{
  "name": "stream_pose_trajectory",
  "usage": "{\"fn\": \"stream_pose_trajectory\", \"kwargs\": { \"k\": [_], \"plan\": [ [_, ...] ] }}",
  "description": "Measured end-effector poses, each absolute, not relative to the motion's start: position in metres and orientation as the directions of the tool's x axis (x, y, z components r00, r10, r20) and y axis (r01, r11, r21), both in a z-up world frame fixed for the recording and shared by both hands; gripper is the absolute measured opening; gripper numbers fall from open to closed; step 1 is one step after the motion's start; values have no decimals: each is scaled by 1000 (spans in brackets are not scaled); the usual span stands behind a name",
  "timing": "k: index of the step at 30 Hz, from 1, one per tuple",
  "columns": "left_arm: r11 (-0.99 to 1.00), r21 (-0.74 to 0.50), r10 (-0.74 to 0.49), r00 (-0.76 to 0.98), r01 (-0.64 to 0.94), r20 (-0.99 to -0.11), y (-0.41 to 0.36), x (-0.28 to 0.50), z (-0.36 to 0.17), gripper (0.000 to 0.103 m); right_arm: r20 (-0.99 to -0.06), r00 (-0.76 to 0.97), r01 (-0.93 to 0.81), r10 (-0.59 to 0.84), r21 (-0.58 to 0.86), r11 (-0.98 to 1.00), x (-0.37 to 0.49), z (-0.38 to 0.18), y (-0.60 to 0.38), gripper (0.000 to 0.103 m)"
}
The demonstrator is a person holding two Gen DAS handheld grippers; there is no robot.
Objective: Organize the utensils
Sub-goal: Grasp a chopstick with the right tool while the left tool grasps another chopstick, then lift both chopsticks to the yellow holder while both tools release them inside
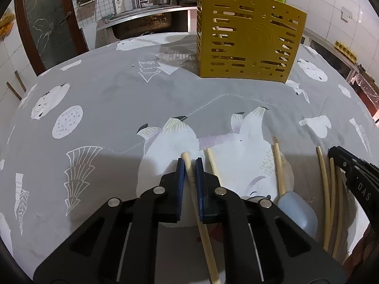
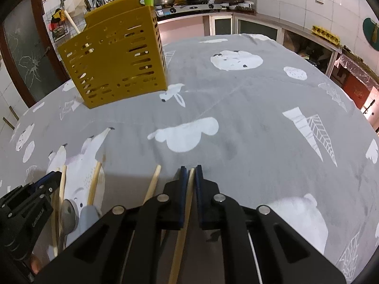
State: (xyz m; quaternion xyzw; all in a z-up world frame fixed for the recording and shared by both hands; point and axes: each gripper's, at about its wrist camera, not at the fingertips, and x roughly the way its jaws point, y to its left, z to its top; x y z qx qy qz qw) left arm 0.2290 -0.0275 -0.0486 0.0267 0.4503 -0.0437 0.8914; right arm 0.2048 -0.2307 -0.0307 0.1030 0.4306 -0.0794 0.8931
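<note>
Two hand-held grippers work over a kitchen table draped in a grey cloth point(image 1: 113, 99) printed with white animals. The left gripper point(image 1: 189, 159) is clamped on a pale wooden chopstick point(image 1: 193, 184), which lies between the blue pads point(image 1: 181, 177) with its long axis running along the fingers. Its blunt tip pokes out just past the fingertips, pointing away toward the far side of the table, and its shaft trails back under the gripper body.

The right gripper point(image 2: 190, 166) likewise grips a chopstick of its own point(image 2: 187, 203), held lengthwise between the pads, tip level with the fingertips and pointing forward.

More chopsticks point(image 1: 327, 189) lie loose on the cloth between and beside the two grippers, roughly parallel, tips pointing away. A blue-headed utensil point(image 1: 296, 208) with a wooden handle rests among them, just right of the left gripper.

A yellow slotted holder point(image 1: 246, 35) stands upright well beyond the grippers, near the far side of the table. A wooden handle point(image 2: 71, 22) sticks up from it at a tilt, and pale stick shapes show through its slots.
</note>
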Motion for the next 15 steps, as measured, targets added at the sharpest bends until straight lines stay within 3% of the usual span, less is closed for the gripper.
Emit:
{"fn": "stream_pose_trajectory", "kwargs": {
  "k": [7,15],
  "plan": [
    [995,-23,-80,610,101,-788,-25,229,-41,7,-745,665,218,-53,126,968,204,-12,-236,6],
    [992,-5,-92,703,124,-706,-35,218,-4,5,-678,731,218,-75,128,968,201,20,-250,5]
  ]
}}
